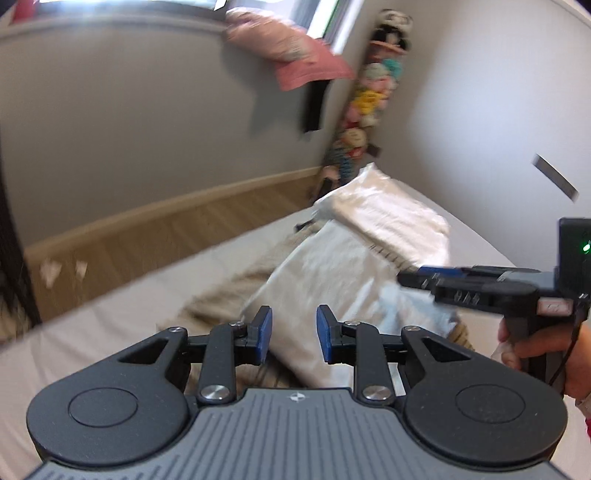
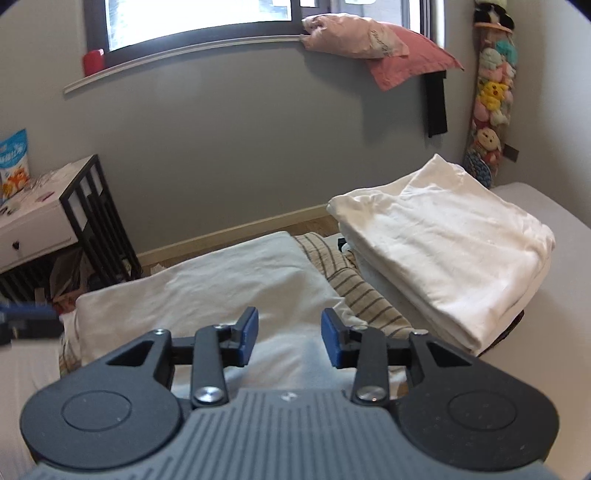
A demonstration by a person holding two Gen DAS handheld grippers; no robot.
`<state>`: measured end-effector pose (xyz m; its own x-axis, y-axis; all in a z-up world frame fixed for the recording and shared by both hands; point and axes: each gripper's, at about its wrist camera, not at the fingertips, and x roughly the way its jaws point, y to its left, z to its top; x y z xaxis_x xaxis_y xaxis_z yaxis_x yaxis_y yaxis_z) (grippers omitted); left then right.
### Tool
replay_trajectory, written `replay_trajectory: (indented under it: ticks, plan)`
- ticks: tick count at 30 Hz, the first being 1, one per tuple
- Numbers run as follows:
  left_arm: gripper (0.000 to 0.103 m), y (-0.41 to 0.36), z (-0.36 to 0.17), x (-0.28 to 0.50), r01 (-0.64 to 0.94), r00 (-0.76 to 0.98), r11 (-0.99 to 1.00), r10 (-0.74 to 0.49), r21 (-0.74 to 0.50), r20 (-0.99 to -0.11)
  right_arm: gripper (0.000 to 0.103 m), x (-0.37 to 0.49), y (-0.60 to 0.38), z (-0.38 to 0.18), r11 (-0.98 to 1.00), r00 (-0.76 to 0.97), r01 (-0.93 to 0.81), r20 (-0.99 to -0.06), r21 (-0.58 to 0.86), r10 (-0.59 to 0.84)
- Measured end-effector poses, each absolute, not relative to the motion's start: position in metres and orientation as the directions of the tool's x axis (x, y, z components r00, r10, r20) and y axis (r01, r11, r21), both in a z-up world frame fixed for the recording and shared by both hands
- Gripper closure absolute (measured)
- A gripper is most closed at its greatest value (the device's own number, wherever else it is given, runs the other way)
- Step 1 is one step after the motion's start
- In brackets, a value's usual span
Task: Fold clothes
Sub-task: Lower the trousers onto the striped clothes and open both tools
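Right wrist view: the right hand-held gripper (image 2: 289, 338) hangs open and empty over a white garment (image 2: 207, 277) spread on the bed (image 2: 535, 206), beside a folded white stack (image 2: 450, 240). Left hand-held gripper (image 1: 294, 334) is likewise open, holding nothing.

Matt white cloth stack (image 2: 443, 251), striped woven fabric (image 2: 354, 291), glossy plastic packet (image 2: 14, 162).

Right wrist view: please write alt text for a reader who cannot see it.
The open right gripper hovers empty above a white garment spread on the bed, a striped cloth showing beneath it. A stack of folded white clothes sits to the right; a window is behind.
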<state>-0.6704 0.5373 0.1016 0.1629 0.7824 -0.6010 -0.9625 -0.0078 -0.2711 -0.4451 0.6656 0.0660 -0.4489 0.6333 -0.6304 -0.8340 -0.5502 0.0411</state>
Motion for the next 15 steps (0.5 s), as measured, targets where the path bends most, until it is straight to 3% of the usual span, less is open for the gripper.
replay_trajectory:
  ticks: [5,9,15]
  plan:
    - [0.073,0.57,0.117,-0.651,-0.98,0.179,0.092,0.794,-0.176,-0.581,0.06,-0.446,0.656,0.065,-0.546,-0.435,-0.837,-0.646,0.034,0.627]
    - [0.073,0.604,0.103,-0.634,-0.98,0.197,0.141,0.758,-0.139,-0.622,0.048,-0.45,0.648,0.064,-0.571,-0.438,-0.821,-0.657,0.015,0.613]
    - [0.074,0.64,0.071,-0.627,-0.981,0.191,0.169,0.699,-0.1,-0.689,0.048,-0.448,0.653,0.053,-0.58,-0.423,-0.815,-0.672,-0.011,0.607]
